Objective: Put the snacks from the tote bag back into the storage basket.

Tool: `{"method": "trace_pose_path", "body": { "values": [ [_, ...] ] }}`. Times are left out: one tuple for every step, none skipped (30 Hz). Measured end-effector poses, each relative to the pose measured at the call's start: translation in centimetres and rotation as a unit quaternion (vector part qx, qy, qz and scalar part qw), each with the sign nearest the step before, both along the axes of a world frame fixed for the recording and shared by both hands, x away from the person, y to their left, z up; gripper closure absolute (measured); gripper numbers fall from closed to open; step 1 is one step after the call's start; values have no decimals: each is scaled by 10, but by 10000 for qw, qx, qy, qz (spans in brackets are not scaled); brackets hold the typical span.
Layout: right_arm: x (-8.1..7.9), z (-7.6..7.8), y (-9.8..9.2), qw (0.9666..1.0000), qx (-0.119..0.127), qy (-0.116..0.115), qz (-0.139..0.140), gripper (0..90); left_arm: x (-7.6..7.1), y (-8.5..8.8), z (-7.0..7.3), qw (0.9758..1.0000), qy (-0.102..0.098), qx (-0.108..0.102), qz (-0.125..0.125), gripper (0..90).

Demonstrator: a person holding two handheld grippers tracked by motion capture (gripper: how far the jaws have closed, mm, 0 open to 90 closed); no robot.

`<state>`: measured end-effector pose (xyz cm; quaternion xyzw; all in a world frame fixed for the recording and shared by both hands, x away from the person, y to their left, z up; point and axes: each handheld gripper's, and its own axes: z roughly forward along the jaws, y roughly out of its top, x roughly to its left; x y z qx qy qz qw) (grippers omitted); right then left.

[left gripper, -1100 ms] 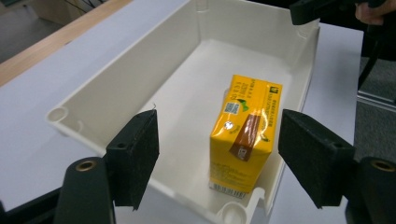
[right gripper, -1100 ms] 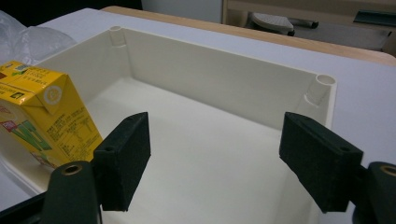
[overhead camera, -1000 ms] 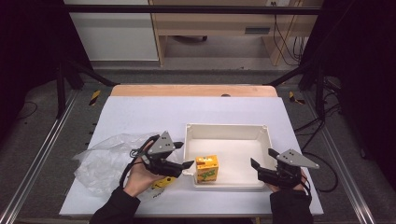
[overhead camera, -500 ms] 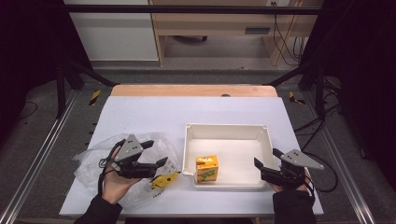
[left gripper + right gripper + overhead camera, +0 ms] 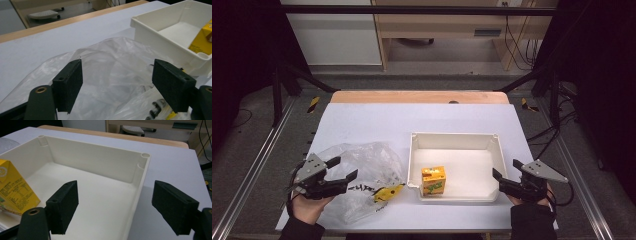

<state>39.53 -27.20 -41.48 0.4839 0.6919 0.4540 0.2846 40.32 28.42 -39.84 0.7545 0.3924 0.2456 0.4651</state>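
Note:
A crumpled clear plastic bag (image 5: 362, 165) lies at the table's front left, with a small yellow packet (image 5: 388, 192) in its near right corner. My left gripper (image 5: 343, 168) hovers over the bag's left part. Its jaws have just been opening and stand wide apart with nothing gripped. In the left gripper view the bag (image 5: 112, 62) spreads beneath and beyond the left gripper (image 5: 120, 85). A yellow carton (image 5: 433, 180) stands in the white tray (image 5: 457, 141). My right gripper (image 5: 507, 170) is open at the tray's right front corner, straddling its right wall (image 5: 142, 170).
The tray (image 5: 160, 42) sits just right of the bag, carton (image 5: 15, 187) in its near left corner. A wooden strip (image 5: 419, 96) borders the table's far edge. Metal rails run along both sides, and black stands rise at the far corners.
My left gripper has moved left from the tray's left front corner to above the plastic bag. The right gripper has stayed put.

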Motion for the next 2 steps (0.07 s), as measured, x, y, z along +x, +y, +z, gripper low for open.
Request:
{"method": "trace_pose_path", "body": {
  "values": [
    [0, -1, -2, 10000, -5, 3, -22, 214, -1, 7, -3, 10000, -8, 2, 97, 237],
    [0, -1, -4, 10000, 12, 14, -38, 214, -1, 7, -3, 10000, -8, 2, 97, 237]
  ]
}}
